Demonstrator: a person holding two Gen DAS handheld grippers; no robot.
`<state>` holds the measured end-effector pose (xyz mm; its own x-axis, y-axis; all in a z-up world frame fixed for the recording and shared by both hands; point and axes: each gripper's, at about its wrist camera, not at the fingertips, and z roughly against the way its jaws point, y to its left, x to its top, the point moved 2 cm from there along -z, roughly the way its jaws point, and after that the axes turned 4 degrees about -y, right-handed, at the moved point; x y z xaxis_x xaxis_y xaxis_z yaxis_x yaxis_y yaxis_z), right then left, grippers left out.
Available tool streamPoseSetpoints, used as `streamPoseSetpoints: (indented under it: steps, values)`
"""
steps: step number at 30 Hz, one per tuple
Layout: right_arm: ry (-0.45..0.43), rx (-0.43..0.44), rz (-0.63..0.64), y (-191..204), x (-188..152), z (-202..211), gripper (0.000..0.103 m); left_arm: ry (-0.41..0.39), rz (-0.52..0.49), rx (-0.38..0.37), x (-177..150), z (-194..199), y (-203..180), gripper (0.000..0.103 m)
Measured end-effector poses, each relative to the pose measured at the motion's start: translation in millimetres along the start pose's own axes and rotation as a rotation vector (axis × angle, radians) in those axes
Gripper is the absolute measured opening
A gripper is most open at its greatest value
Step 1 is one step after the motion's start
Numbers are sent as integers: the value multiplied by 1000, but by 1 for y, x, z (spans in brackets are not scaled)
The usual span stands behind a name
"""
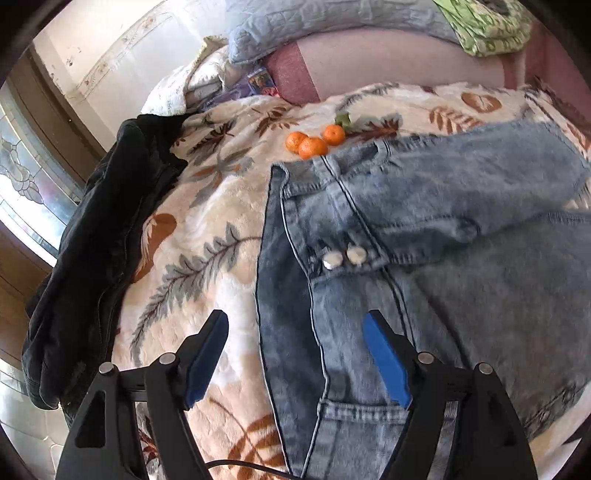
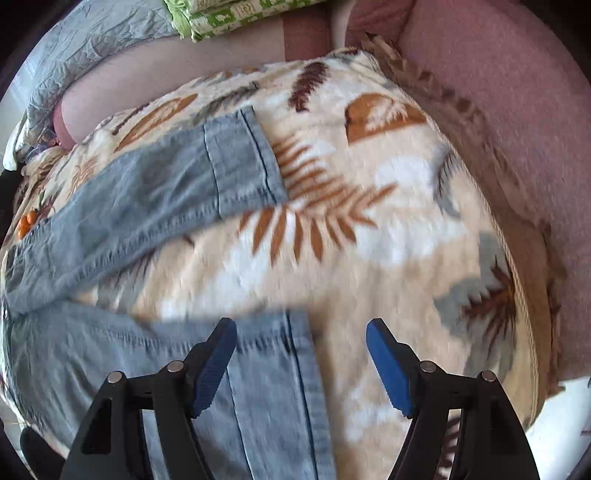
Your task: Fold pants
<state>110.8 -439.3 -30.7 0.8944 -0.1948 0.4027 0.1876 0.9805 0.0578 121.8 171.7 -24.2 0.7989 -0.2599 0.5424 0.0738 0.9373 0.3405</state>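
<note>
Light blue jeans (image 1: pixel 424 229) lie spread on a leaf-patterned blanket (image 1: pixel 207 206), waistband and two white buttons (image 1: pixel 343 256) toward the left wrist view's centre. My left gripper (image 1: pixel 295 325) is open and empty, hovering over the waistband's left edge. In the right wrist view the two legs lie apart: the far leg's hem (image 2: pixel 240 162) and the near leg's hem (image 2: pixel 273 369). My right gripper (image 2: pixel 301 332) is open and empty over the near hem's end, its left finger (image 2: pixel 214 362) above denim.
Three oranges (image 1: pixel 314 142) sit on the blanket just beyond the waistband. A black jacket (image 1: pixel 99 251) lies along the blanket's left edge. Pillows and a green folded cloth (image 1: pixel 484 26) lie at the head. Pink mattress (image 2: pixel 517 147) borders the blanket's right side.
</note>
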Motion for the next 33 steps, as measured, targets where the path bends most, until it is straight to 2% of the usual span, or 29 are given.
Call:
streamPoseSetpoints:
  steps: [2, 3, 5, 7, 8, 10, 12, 14, 16, 18, 22, 24, 25, 26, 30, 32, 33]
  values:
    - [35, 18, -3, -7, -38, 2, 76, 84, -26, 9, -19, -17, -5, 76]
    - [75, -6, 42, -5, -55, -4, 75, 105, -18, 5, -26, -24, -5, 78]
    - [31, -75, 156, -1, -73, -2, 72, 87, 34, 5, -31, -22, 0, 80]
    - [16, -141, 175, 0, -74, 6, 72, 108, 56, 6, -27, -16, 5, 80]
    - [11, -166, 189, 2, -72, 9, 72, 86, 63, 15, -23, -9, 8, 79]
    - [6, -155, 195, 5, -65, 15, 72, 10, 100, -8, -13, 8, 18, 80]
    - [-49, -104, 149, 5, -48, 25, 73, -36, 197, -64, 4, 16, 35, 80]
    - [-104, -44, 97, 6, -23, 32, 73, -66, 340, -149, 26, 12, 56, 79]
    - [-146, 19, 62, 14, 12, 27, 74, -60, 472, -246, 51, -5, 70, 78]
    - [-159, 57, 27, 22, 50, 13, 74, -35, 549, -317, 75, -28, 73, 78]
    - [-175, 107, -47, 33, 123, -25, 74, -5, 556, -264, 118, -82, 69, 75]
    - [-171, 98, -58, 35, 153, -47, 74, 34, 555, -250, 127, -108, 66, 61]
    - [-168, 86, -55, 37, 166, -57, 74, 61, 555, -243, 131, -120, 65, 59]
    - [-164, 74, -49, 38, 177, -66, 74, 80, 563, -234, 133, -130, 64, 56]
    - [-168, 40, -18, 46, 215, -96, 74, 101, 563, -222, 135, -153, 58, 56]
    - [-175, 26, -5, 51, 229, -105, 74, 84, 555, -215, 136, -156, 56, 55]
    - [-181, 17, 2, 54, 235, -109, 74, 77, 550, -202, 137, -157, 55, 48]
